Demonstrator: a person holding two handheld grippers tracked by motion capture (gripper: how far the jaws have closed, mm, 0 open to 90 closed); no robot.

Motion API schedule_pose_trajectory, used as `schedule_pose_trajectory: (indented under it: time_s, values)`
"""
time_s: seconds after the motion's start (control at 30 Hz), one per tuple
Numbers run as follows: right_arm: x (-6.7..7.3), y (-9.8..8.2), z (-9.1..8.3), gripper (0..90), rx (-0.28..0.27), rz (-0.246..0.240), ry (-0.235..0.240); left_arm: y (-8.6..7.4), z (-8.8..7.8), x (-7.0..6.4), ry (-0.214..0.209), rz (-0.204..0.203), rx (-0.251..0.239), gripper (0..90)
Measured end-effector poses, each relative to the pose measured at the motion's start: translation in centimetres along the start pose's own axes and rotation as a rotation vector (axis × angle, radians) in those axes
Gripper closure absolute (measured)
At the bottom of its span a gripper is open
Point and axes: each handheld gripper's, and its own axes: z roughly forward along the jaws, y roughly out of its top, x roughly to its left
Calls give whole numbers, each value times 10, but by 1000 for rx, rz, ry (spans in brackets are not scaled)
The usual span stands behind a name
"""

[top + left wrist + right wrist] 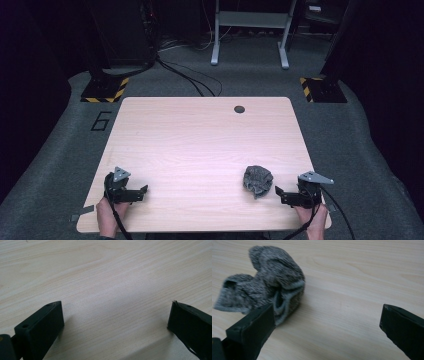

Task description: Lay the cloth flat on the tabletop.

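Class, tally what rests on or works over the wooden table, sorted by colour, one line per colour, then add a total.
Grey: 1, the bundled sock
Black: 2, the left gripper and the right gripper
Total: 3

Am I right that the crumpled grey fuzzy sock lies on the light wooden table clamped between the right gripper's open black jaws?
Not clamped. In the right gripper view the crumpled grey fuzzy sock lies free on the light wooden table, beside one jaw of the right gripper, whose jaws stand open.
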Motion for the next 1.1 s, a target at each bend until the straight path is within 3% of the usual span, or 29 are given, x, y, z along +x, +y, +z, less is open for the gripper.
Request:
schedule_pose_trajectory:
  time_s: [0.47,0.73,0.93,1.1]
  values:
    - [34,30,11,0,-10,-99,84,0,0,0,0,0,0,1]
    - [48,34,28,6,36,-134,129,0,0,0,0,0,0,1]
    - [56,30,44,105,112,-160,122,0,0,0,-3,1,3,1]
    - [57,24,49,194,137,-173,101,0,0,0,0,0,0,1]
